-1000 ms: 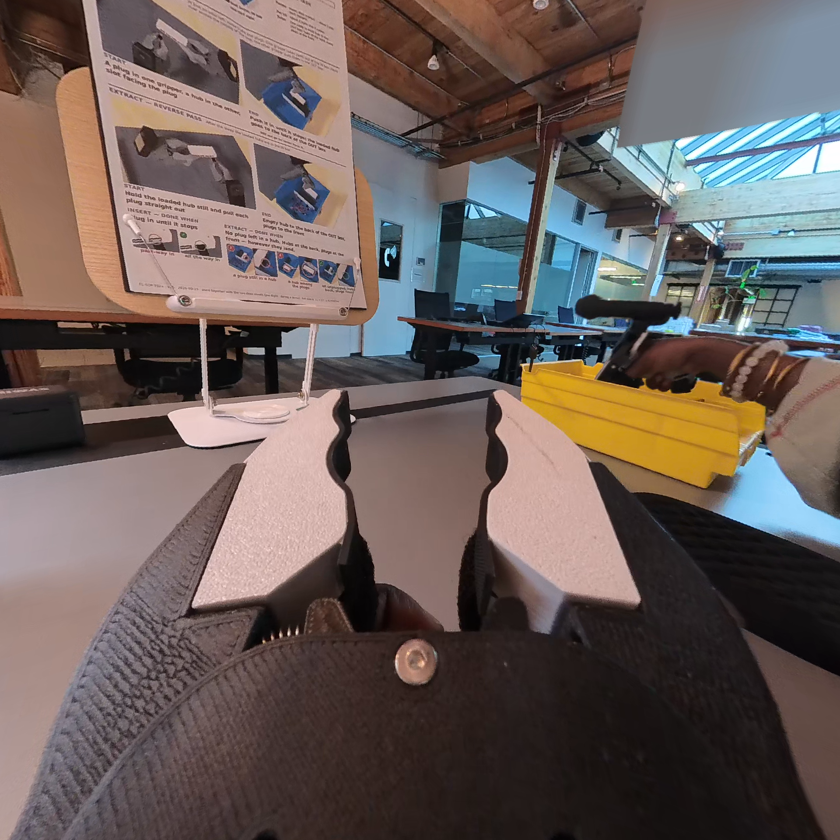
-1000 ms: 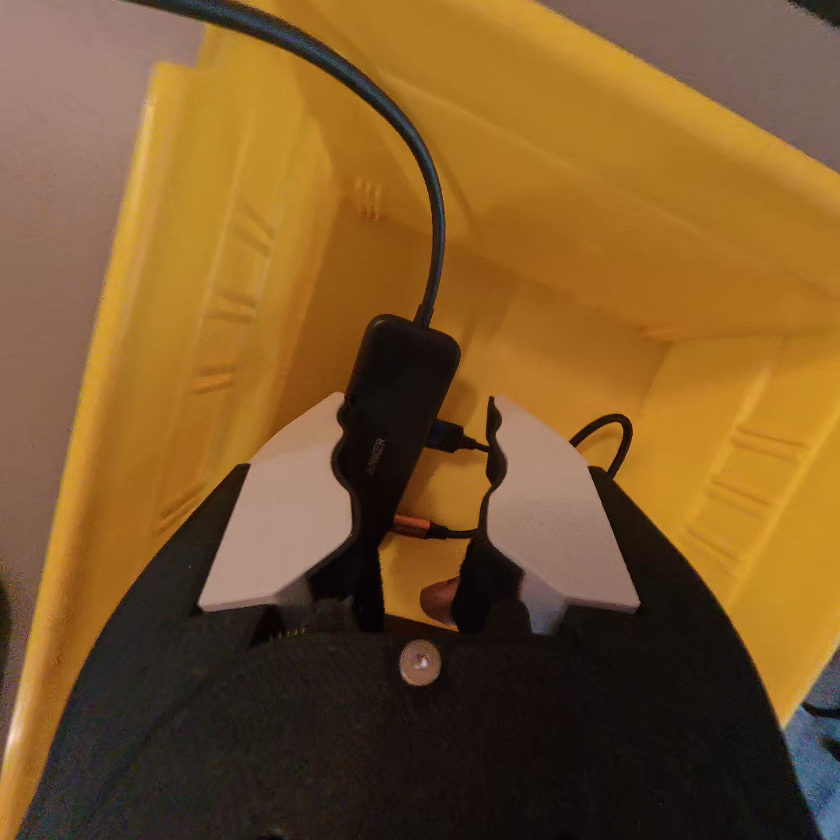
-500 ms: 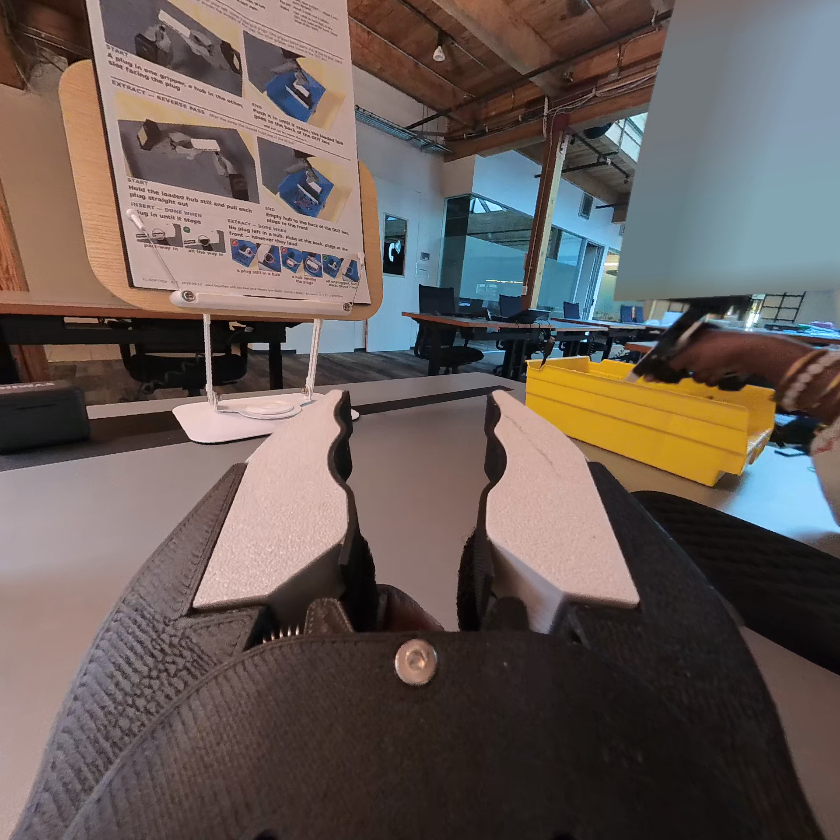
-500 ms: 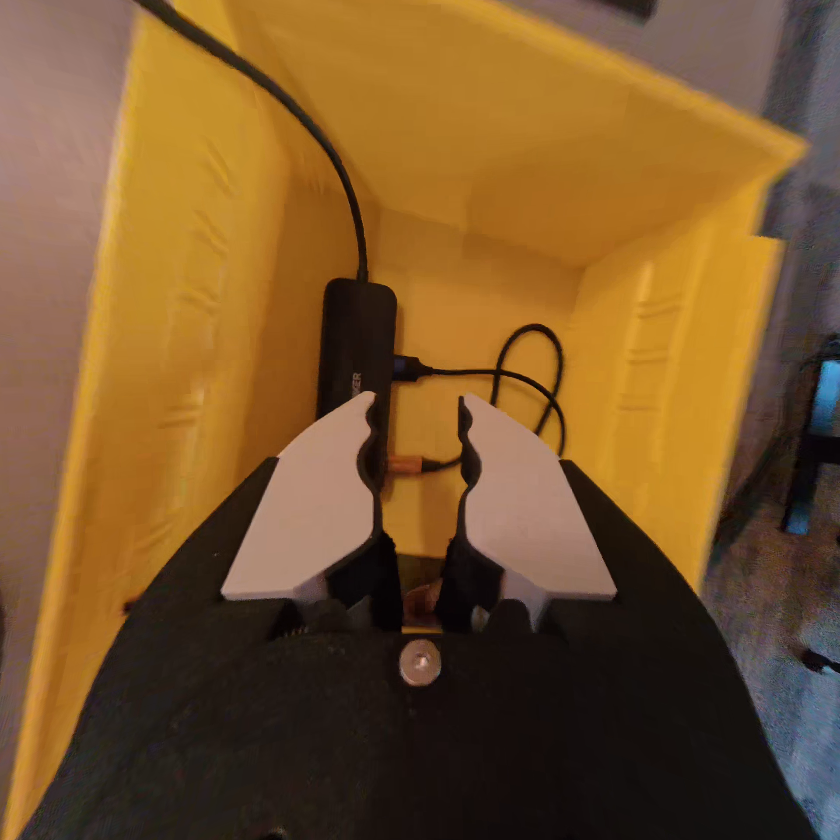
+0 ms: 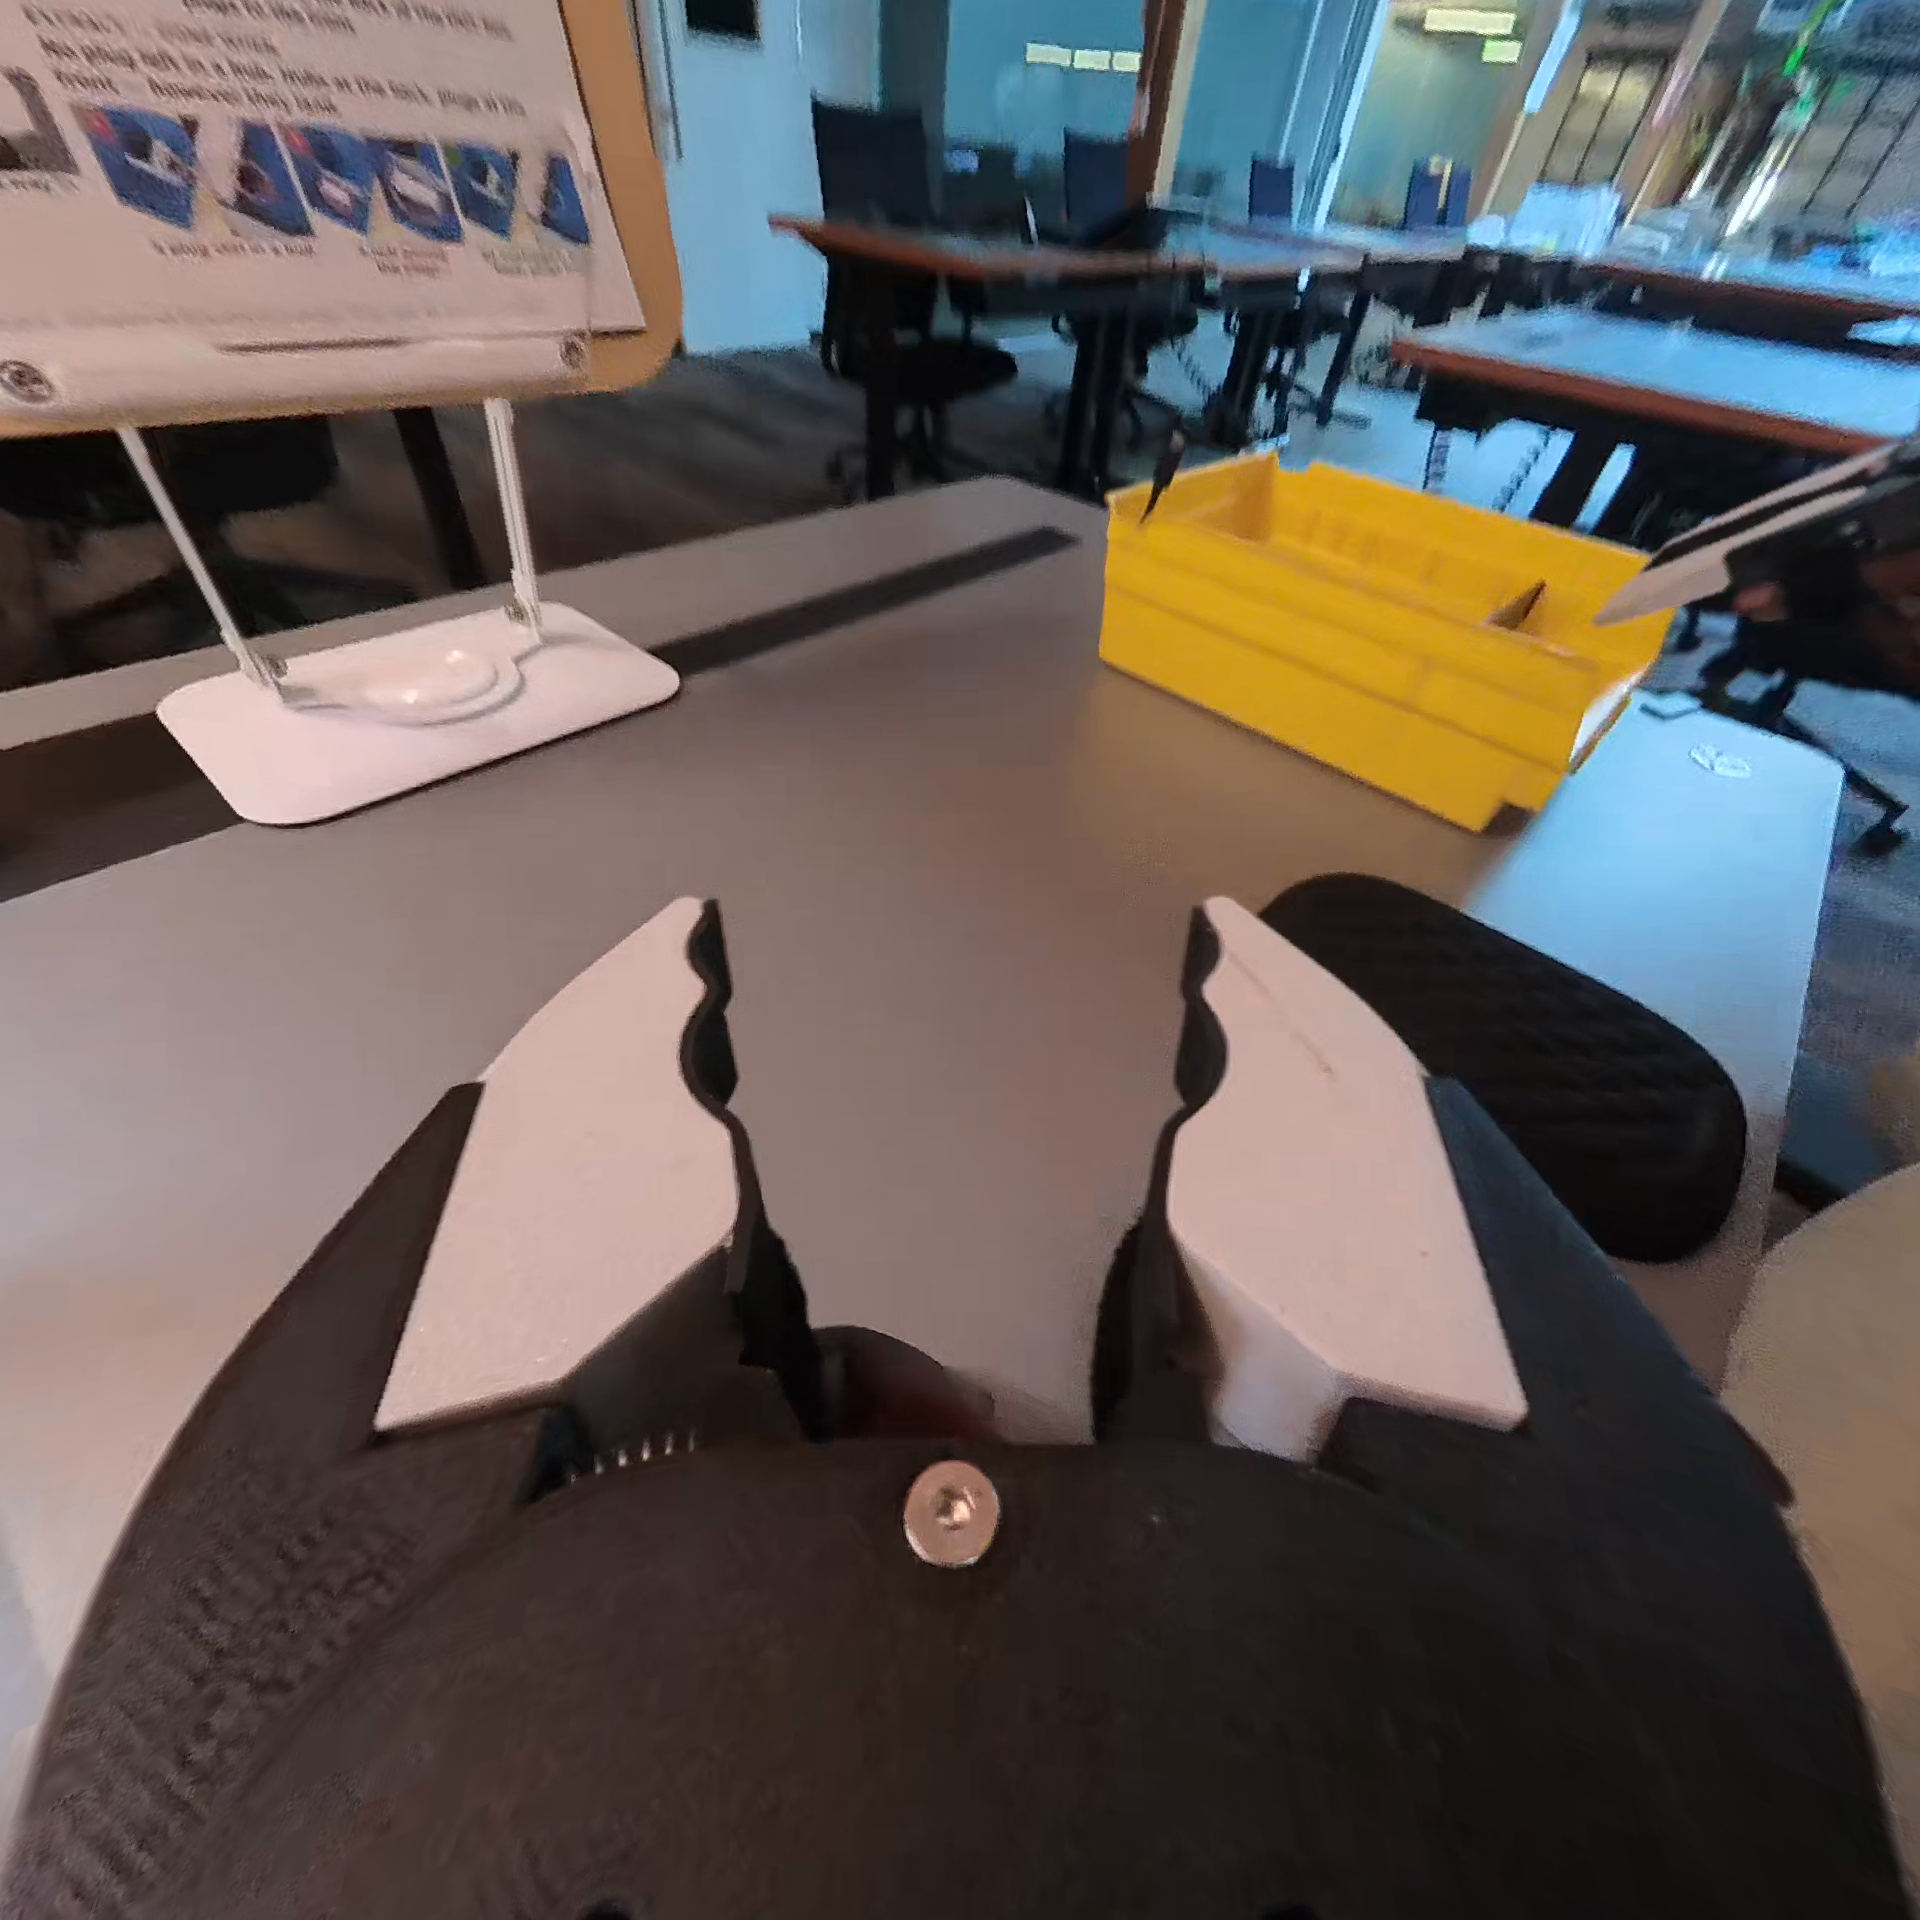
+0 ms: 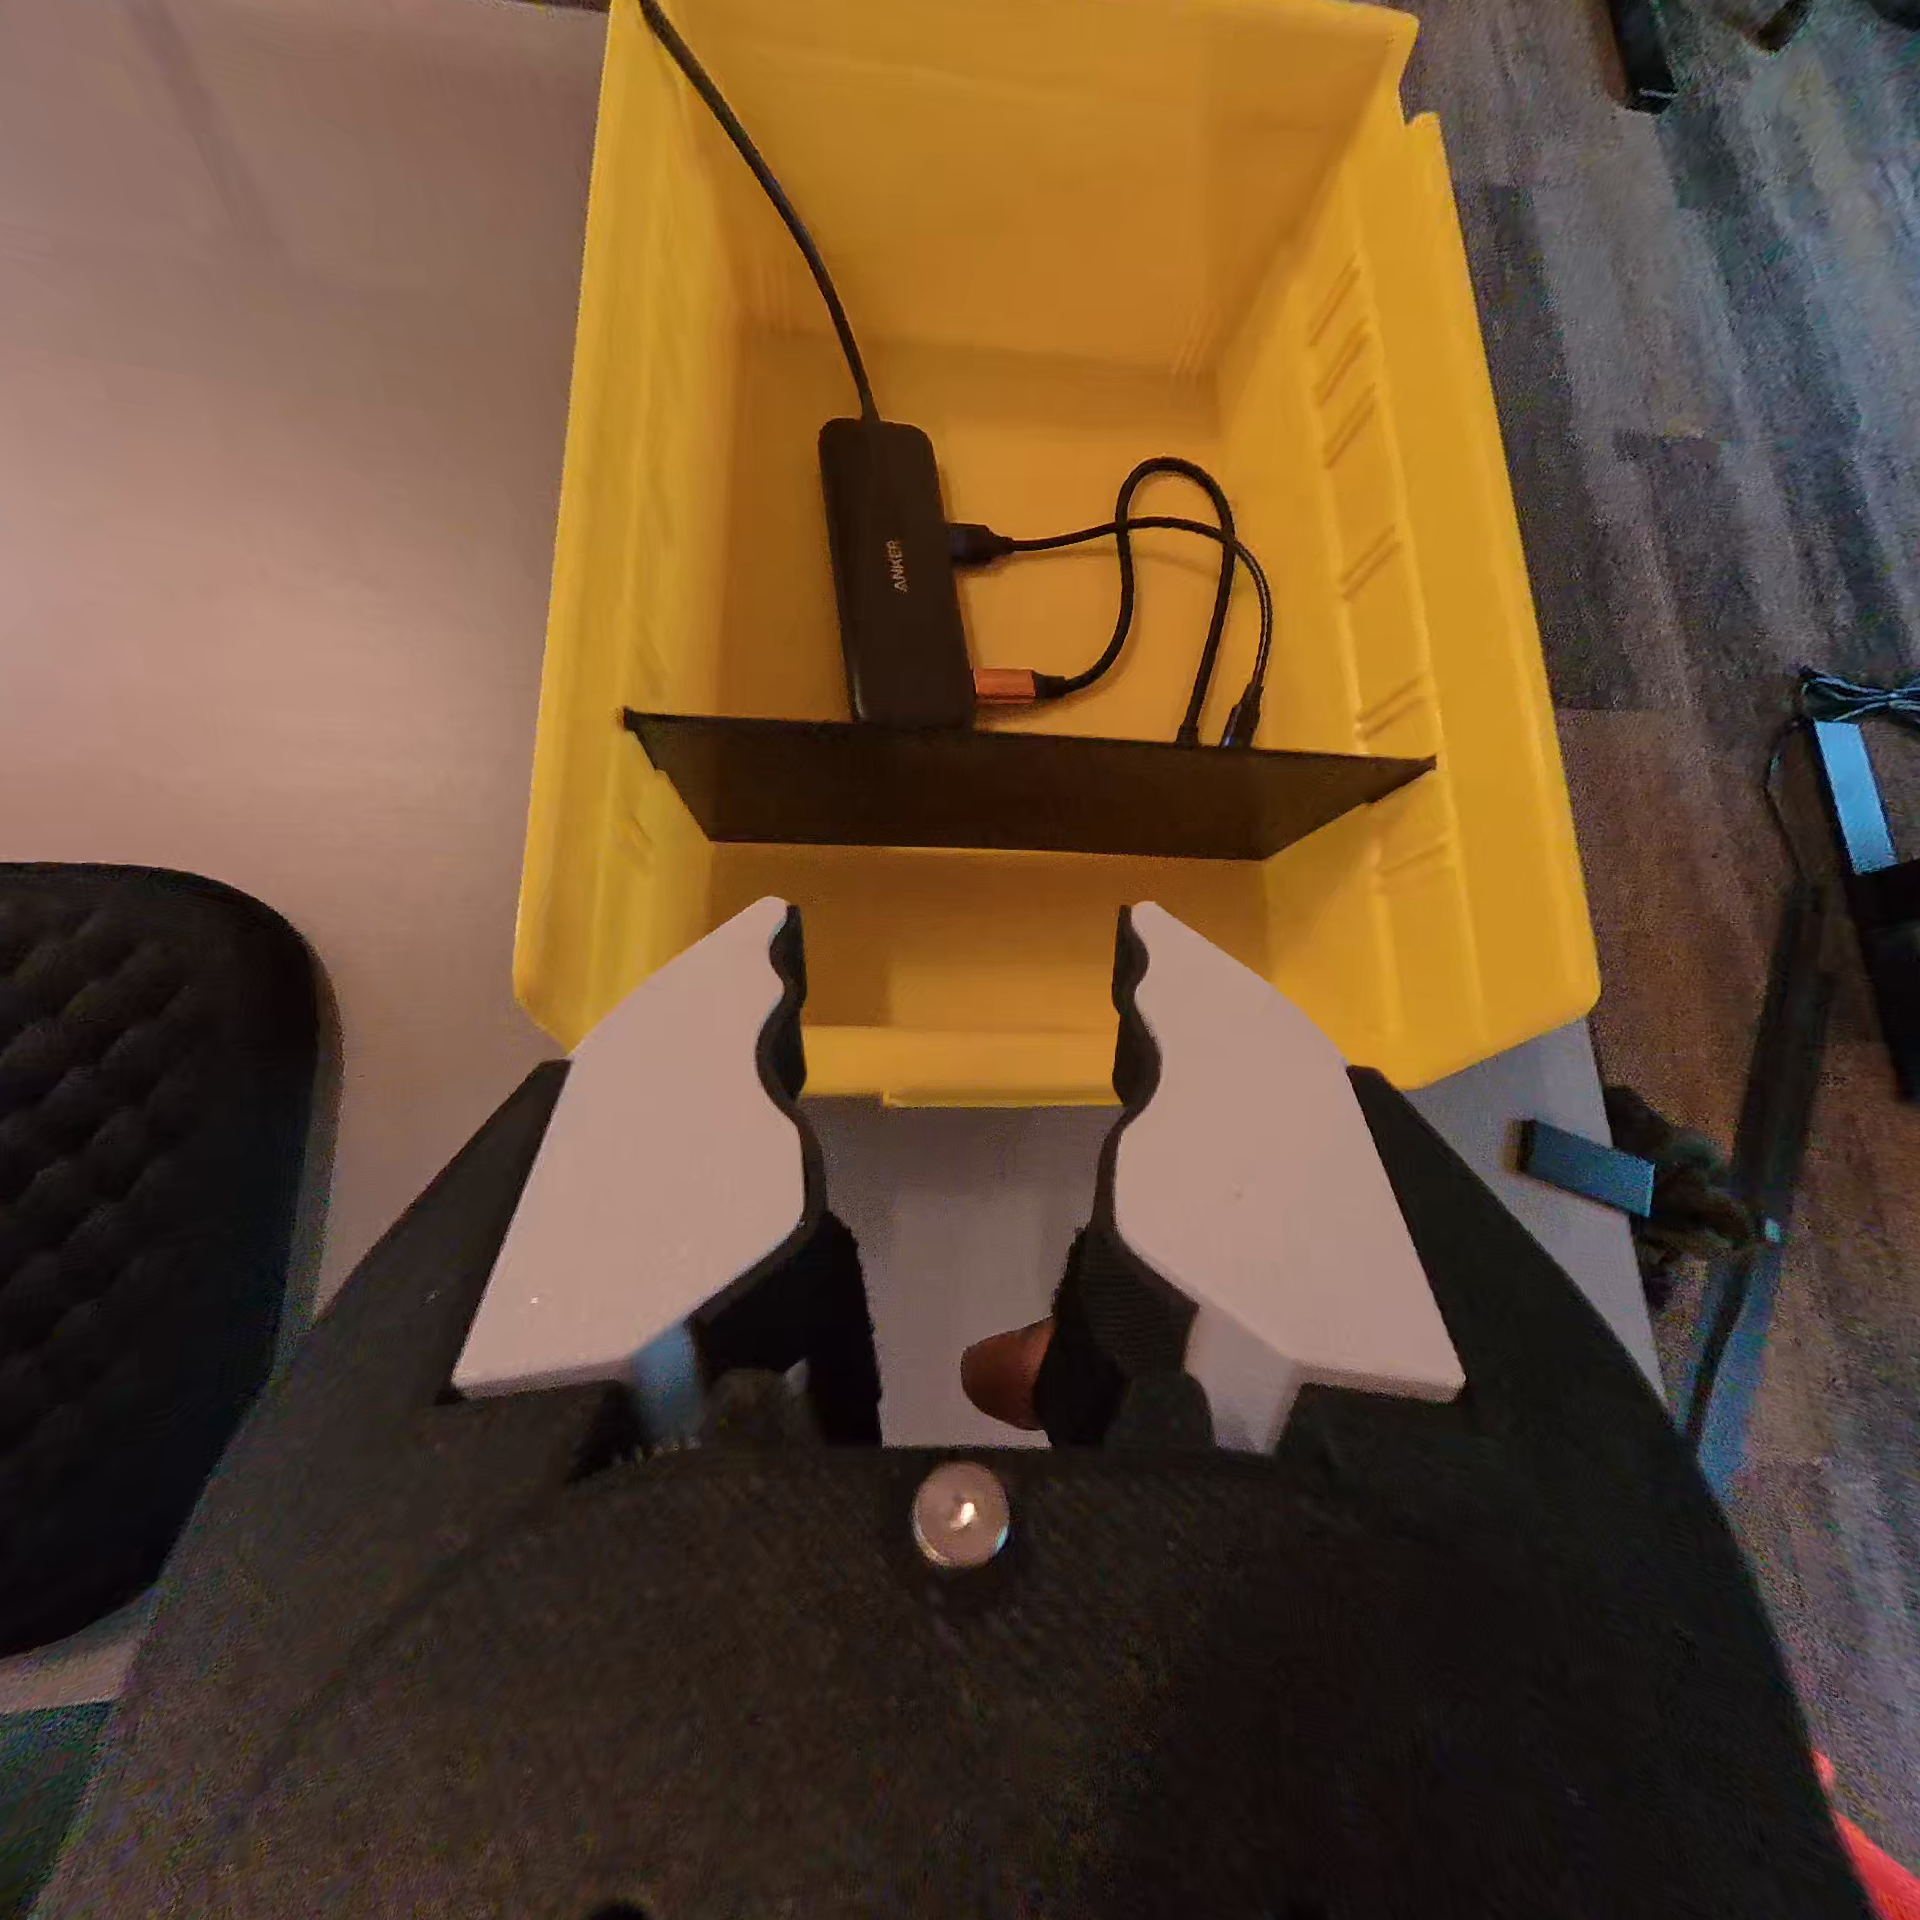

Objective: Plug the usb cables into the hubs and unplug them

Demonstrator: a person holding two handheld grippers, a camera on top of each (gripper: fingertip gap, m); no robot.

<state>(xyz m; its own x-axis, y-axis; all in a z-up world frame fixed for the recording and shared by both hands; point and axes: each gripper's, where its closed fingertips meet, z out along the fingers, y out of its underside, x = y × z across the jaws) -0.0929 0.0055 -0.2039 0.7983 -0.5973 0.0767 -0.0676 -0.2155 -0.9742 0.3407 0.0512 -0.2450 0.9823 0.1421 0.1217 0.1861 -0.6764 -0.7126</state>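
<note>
With both tools empty, the step in hand reads as the reach into the bin for a loaded hub. Grey table (image 6: 260,436) carries a yellow bin (image 6: 623,582) at its right end; a black divider (image 6: 997,795) splits it, and the near compartment shows nothing inside.

Hub (image 6: 894,582) — black, flat on the floor of the far compartment, its near end just beside the divider, lead running out over the back wall. Two usb cables (image 6: 1164,582) sit plugged in its right side, one black plug, one orange.

Right gripper (image 6: 961,997) hangs above the bin's near rim, jaws spread, nothing between them. Left gripper (image 5: 956,997) is over bare table, well apart from the bin, jaws likewise spread.

Judgement: come down past the divider, pinch the hub across its width clear of the plugs — then the left takes one plug and pulls straight out.
</note>
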